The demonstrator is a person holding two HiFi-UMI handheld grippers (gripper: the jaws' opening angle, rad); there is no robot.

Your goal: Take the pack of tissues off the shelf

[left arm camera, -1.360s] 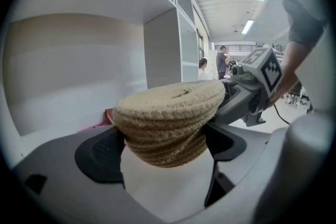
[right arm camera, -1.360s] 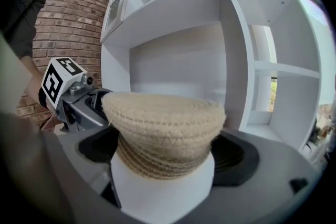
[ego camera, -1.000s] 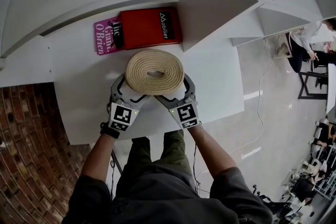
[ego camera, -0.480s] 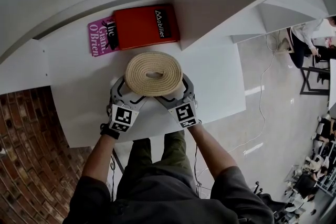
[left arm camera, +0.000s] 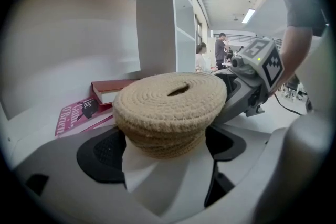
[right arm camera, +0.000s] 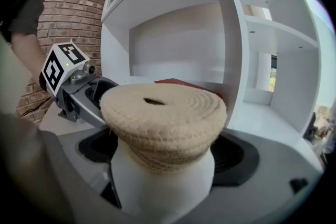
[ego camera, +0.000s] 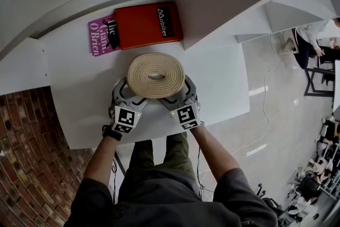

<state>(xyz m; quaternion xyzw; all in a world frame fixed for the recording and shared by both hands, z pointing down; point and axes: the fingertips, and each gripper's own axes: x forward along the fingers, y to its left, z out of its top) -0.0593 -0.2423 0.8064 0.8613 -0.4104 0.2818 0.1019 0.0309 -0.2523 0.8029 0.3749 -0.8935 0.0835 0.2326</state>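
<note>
A round woven rope basket (ego camera: 155, 74) with a slot in its lid sits over the white shelf board (ego camera: 223, 77). No plain pack of tissues shows. My left gripper (ego camera: 133, 90) straddles the basket from the near left, and its pads press the narrower lower body (left arm camera: 170, 107). My right gripper (ego camera: 178, 90) does the same from the near right, its jaws closed on the basket (right arm camera: 163, 118). The inner fingers of both are hidden under the lid. Whether the basket's base touches the board is hidden.
Behind the basket lie a red book (ego camera: 147, 25) and a pink book (ego camera: 102, 35) at the back of the compartment. An upright white divider (ego camera: 212, 8) stands to the right. A brick wall (ego camera: 26, 157) is at the left; people (ego camera: 308, 40) sit far right.
The basket and both grippers keep the same hold and place. Only the head view has drifted slightly, so the books sit a little further left in the picture.
</note>
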